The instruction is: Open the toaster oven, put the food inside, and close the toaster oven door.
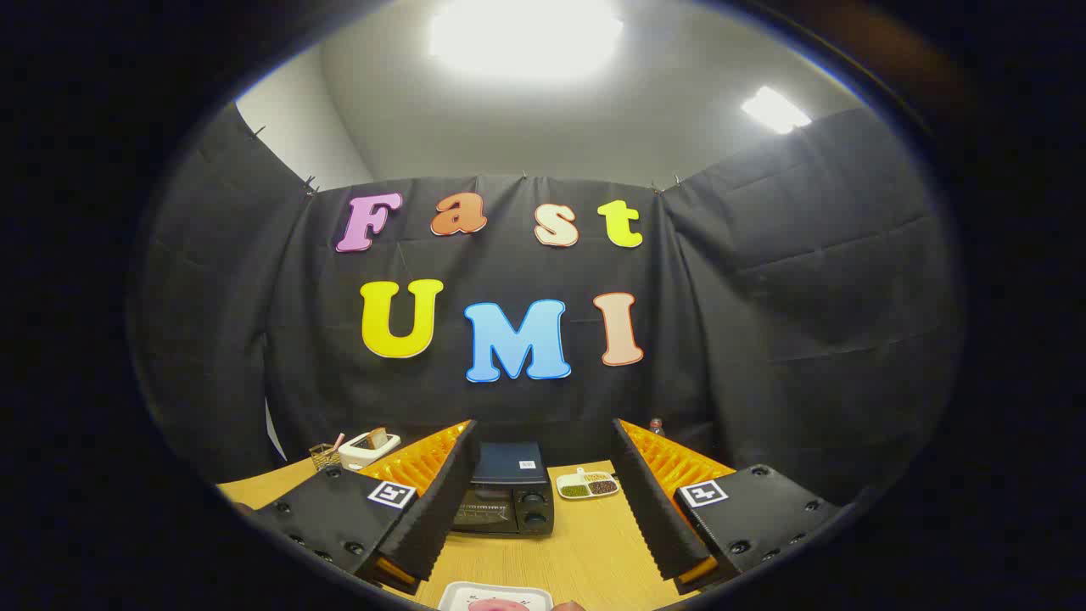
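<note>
Jaws (543, 501) wide open, empty; toaster oven (506, 492) shut; plate (495, 596) holds pink food (499, 605).

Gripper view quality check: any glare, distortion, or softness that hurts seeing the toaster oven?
Gripper view: ceiling light blows out to white; fisheye bows the booth walls and table; toaster oven small but evenly lit and legible between the open hand-held gripper fingers; white plate with pink food is cut off at the bottom.

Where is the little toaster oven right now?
In the gripper view, the toaster oven stands on the wooden table, ahead between the open tool's fingers, door shut, with a small divided dish just right of it.
</note>
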`<state>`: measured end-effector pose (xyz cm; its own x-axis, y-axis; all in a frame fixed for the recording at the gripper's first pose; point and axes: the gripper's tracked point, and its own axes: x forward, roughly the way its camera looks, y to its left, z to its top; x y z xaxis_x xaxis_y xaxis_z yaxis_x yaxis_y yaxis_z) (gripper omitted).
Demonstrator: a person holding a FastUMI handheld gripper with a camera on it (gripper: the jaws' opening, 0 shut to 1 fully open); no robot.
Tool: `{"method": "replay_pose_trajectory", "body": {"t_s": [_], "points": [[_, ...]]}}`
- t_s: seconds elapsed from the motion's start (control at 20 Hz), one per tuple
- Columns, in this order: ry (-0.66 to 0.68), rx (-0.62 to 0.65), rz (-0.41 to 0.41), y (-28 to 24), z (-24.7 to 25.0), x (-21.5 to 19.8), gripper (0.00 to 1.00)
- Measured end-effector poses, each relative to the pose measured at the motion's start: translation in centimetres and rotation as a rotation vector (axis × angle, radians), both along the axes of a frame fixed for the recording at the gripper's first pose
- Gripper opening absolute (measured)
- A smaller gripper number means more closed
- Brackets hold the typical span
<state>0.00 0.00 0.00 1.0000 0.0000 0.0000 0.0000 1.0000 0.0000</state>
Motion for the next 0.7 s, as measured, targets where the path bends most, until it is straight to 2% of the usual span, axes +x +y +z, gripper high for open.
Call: {"method": "replay_pose_trajectory", "body": {"t_s": [0.7], "points": [[0.026, 0.042, 0.026, 2.1, -0.6, 0.4, 0.97]]}}
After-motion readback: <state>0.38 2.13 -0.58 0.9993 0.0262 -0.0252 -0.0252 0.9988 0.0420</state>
